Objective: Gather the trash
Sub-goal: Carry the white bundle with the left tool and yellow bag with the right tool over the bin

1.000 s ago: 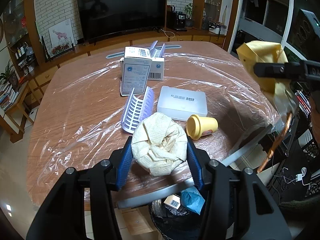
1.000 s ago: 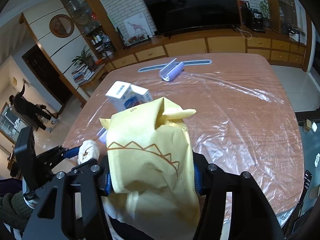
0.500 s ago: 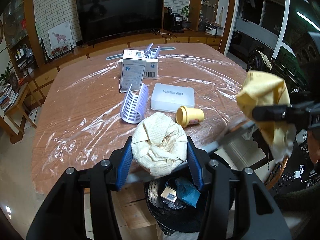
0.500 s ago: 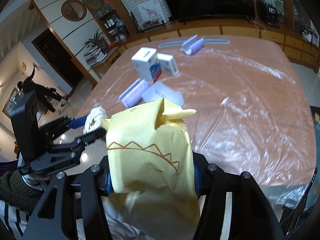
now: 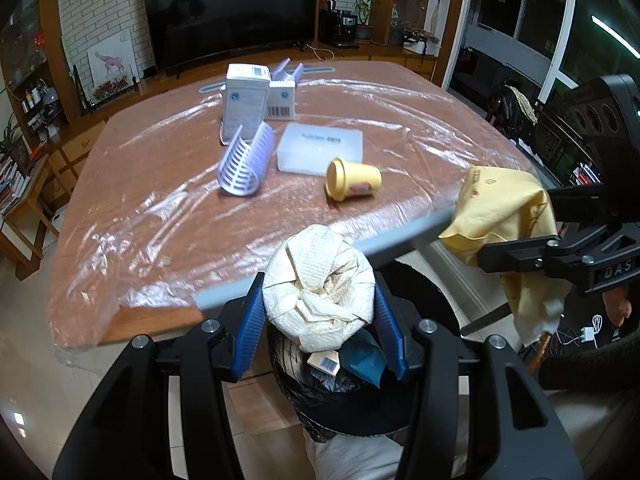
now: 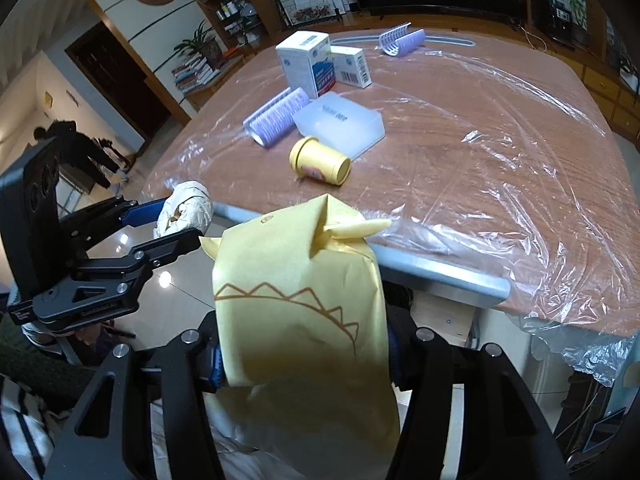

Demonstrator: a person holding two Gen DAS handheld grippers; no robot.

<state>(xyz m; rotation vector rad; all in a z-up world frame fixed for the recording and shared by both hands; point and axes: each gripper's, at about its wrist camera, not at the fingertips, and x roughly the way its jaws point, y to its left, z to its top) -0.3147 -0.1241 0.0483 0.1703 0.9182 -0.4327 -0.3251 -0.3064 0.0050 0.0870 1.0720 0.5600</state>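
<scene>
My left gripper (image 5: 320, 312) is shut on a crumpled white paper wad (image 5: 320, 280) and holds it just above a black-lined trash bin (image 5: 352, 396) below the table's near edge. The wad also shows in the right wrist view (image 6: 186, 208). My right gripper (image 6: 302, 344) is shut on a yellow paper bag (image 6: 300, 312), off the table edge; the bag shows at the right in the left wrist view (image 5: 508, 216). A yellow cup (image 5: 352, 179) lies on its side on the table.
The plastic-covered wooden table (image 5: 160, 184) holds a white flat box (image 5: 322, 148), two white cartons (image 5: 246, 102), and lilac ribbed holders (image 5: 246, 160). The bin holds a teal wrapper (image 5: 366, 360) and a barcoded scrap. A TV stands beyond.
Both grippers have pulled back off the table edge with their loads. The left gripper with the wad now hangs over the bin; the yellow bag has come lower and closer to it.
</scene>
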